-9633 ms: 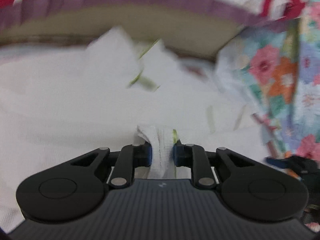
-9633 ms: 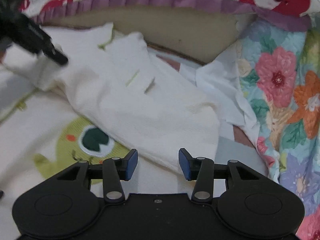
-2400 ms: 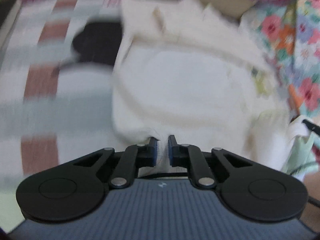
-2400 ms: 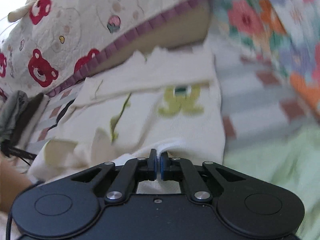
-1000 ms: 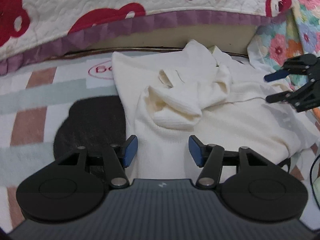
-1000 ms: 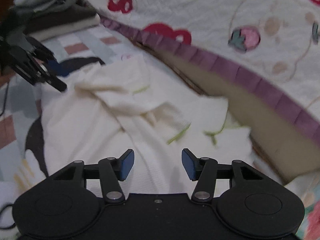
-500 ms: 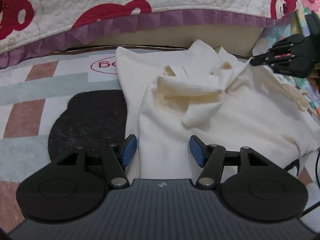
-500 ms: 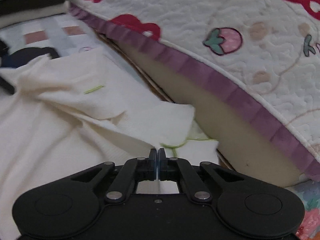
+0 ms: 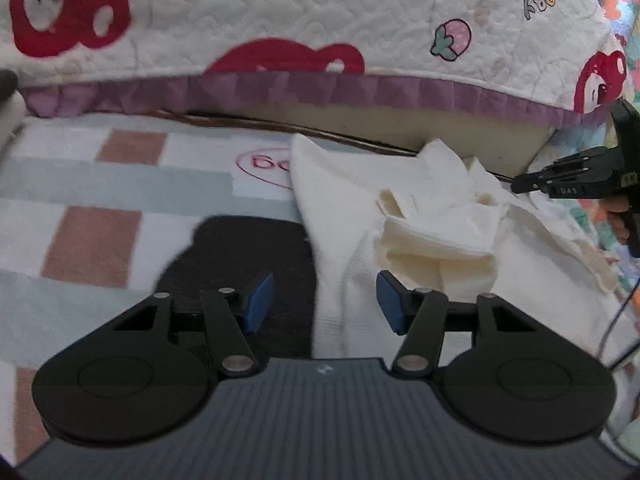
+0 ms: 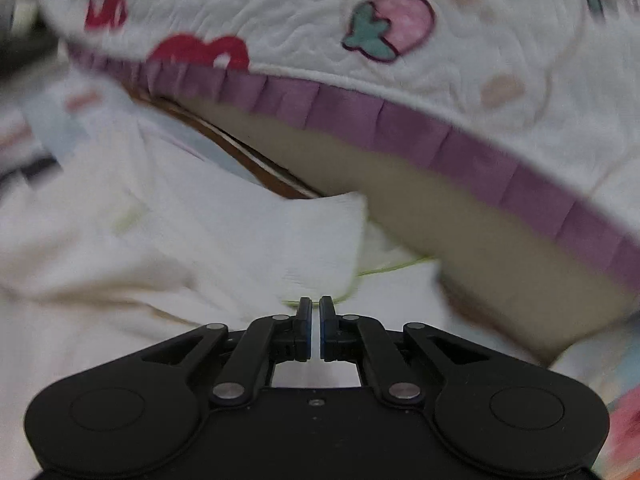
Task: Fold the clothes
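Note:
A cream-white knit garment [image 9: 400,216] lies crumpled on the patterned mat, with a bunched fold [image 9: 436,240] in its middle. My left gripper [image 9: 325,307] is open and empty, low over the garment's left edge. My right gripper [image 10: 315,330] is shut on a green-trimmed edge of the same garment [image 10: 224,248]; it also shows in the left wrist view [image 9: 520,183] at the garment's far right corner, its fingers [image 9: 568,176] closed.
A quilted bear-and-strawberry bedspread with a purple frill [image 9: 320,92] overhangs the mat at the back, seen also in the right wrist view [image 10: 400,120]. A black patch [image 9: 248,248] marks the checked mat [image 9: 88,216]. Floral fabric [image 9: 624,4] lies at the right.
My right gripper closed on the garment's edge half a second ago and has pulled it rightward. My left gripper stayed open and shifted left, lower over the garment's left edge.

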{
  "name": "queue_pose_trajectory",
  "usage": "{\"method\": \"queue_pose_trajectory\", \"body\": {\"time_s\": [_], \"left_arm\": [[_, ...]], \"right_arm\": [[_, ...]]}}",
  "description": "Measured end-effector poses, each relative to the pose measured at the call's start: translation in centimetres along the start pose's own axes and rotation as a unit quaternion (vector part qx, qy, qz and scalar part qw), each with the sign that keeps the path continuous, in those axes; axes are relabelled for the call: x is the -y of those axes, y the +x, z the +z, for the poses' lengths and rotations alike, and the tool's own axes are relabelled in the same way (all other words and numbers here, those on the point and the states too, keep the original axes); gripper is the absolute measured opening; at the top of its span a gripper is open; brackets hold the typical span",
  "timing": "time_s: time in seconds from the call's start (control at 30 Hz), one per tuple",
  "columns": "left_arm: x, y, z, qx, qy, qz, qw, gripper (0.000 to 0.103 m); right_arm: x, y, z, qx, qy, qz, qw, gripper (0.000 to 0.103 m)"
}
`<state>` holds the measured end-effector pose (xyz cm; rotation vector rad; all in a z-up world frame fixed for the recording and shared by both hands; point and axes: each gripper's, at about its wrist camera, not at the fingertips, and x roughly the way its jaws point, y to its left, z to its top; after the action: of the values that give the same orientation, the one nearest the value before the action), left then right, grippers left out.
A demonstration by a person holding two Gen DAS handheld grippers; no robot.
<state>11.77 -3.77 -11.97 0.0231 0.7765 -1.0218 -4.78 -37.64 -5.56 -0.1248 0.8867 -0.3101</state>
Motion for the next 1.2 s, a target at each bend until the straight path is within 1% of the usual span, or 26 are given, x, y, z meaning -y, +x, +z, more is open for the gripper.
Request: {"method": "queue_pose_trajectory", "body": {"time_s": [0.07,0.1,0.13,0.2,0.27,0.3,0.37,0.43,0.5,0.6,0.67,0.73,0.77,0.8,0.83,0.9,0.93,0.97,1.0,1.03,1.07,1.1,1.13,1.17,1.2], "left_arm": [[0.8,-0.1,0.4,0.007,0.01,-0.017,0.9998,0.055],[1.4,0.0,0.6,0.013,0.023,-0.026,0.9993,0.055],[2.0,0.0,0.7,0.019,0.035,-0.033,0.9987,0.055],[2.8,0.1,0.5,0.043,0.066,-0.018,0.9967,0.057],[2.8,1.0,0.3,0.026,0.073,0.002,0.997,0.056],[2.5,1.1,0.5,0.015,0.064,0.004,0.9978,0.055],[2.0,0.5,0.9,0.018,0.04,0.008,0.999,0.055],[2.0,0.0,1.4,0.01,0.025,0.002,0.9996,0.055],[2.9,-0.1,1.7,-0.003,0.017,-0.014,0.9998,0.057],[4.3,-0.1,2.3,-0.023,0.007,-0.037,0.999,0.058],[5.4,1.1,2.6,-0.057,0.005,-0.067,0.9961,0.06],[6.6,2.3,2.9,-0.094,0.002,-0.095,0.991,0.066],[6.9,3.6,3.1,-0.131,-0.008,-0.107,0.9856,0.07],[7.3,4.8,3.3,-0.166,-0.015,-0.113,0.9795,0.07],[8.0,5.7,3.7,-0.181,0.001,-0.079,0.9803,0.07],[9.4,6.5,4.2,-0.164,0.053,-0.03,0.9846,0.07],[9.4,6.9,4.6,-0.161,0.049,-0.034,0.9852,0.07],[9.3,7.4,4.9,-0.158,0.041,-0.039,0.9858,0.072],[8.8,7.9,5.1,-0.163,0.009,-0.053,0.9851,0.073],[8.2,8.4,5.3,-0.168,-0.023,-0.067,0.9833,0.073],[7.6,8.9,5.3,-0.165,-0.054,-0.072,0.9821,0.073],[7.4,9.1,5.3,-0.164,-0.064,-0.068,0.9821,0.068],[7.3,9.4,5.3,-0.162,-0.072,-0.064,0.9821,0.059],[7.4,9.4,5.4,-0.159,-0.064,-0.055,0.9837,0.026],[7.3,9.3,5.8,-0.154,-0.052,-0.054,0.9853,0.005]], "right_arm": [[0.1,-0.1,0.2,-0.004,0.006,0.011,1.0,0.006],[0.3,0.1,0.5,-0.005,0.016,0.032,0.999,0.006],[0.7,0.5,0.9,-0.007,0.028,0.062,0.998,0.006],[1.4,1.3,1.6,-0.015,0.05,0.116,0.992,0.009],[1.8,2.7,2.2,-0.035,0.06,0.149,0.986,0.01],[1.9,3.4,2.4,-0.047,0.061,0.159,0.984,0.013],[1.9,4.9,2.5,-0.075,0.057,0.162,0.982,0.014],[2.1,5.7,2.2,-0.092,0.06,0.172,0.979,0.016],[2.6,5.7,1.1,-0.108,0.079,0.192,0.972,0.027],[3.2,5.2,-0.9,-0.111,0.107,0.207,0.966,0.028],[3.5,4.7,-1.9,-0.105,0.122,0.209,0.965,0.03],[3.6,4.2,-2.4,-0.098,0.134,0.21,0.964,0.032],[3.6,4.2,-2.5,-0.095,0.14,0.21,0.963,0.034],[3.7,4.3,-2.6,-0.093,0.146,0.211,0.962,0.035],[3.7,4.5,-2.6,-0.09,0.152,0.212,0.961,0.036],[3.8,5.0,-2.4,-0.079,0.165,0.216,0.959,0.04],[3.8,5.4,-2.3,-0.072,0.174,0.223,0.957,0.042],[3.8,5.7,-2.2,-0.065,0.182,0.229,0.954,0.047],[3.6,6.0,-2.1,-0.059,0.188,0.234,0.952,0.051],[3.4,6.4,-2.2,-0.055,0.194,0.235,0.951,0.051],[3.1,6.6,-2.3,-0.05,0.193,0.233,0.952,0.051],[2.7,6.5,-2.4,-0.043,0.186,0.231,0.954,0.049],[2.3,6.3,-2.5,-0.037,0.168,0.224,0.959,0.043],[1.7,5.9,-2.5,-0.035,0.137,0.213,0.967,0.017],[1.1,5.4,-2.4,-0.028,0.111,0.202,0.973,0.017]]}}
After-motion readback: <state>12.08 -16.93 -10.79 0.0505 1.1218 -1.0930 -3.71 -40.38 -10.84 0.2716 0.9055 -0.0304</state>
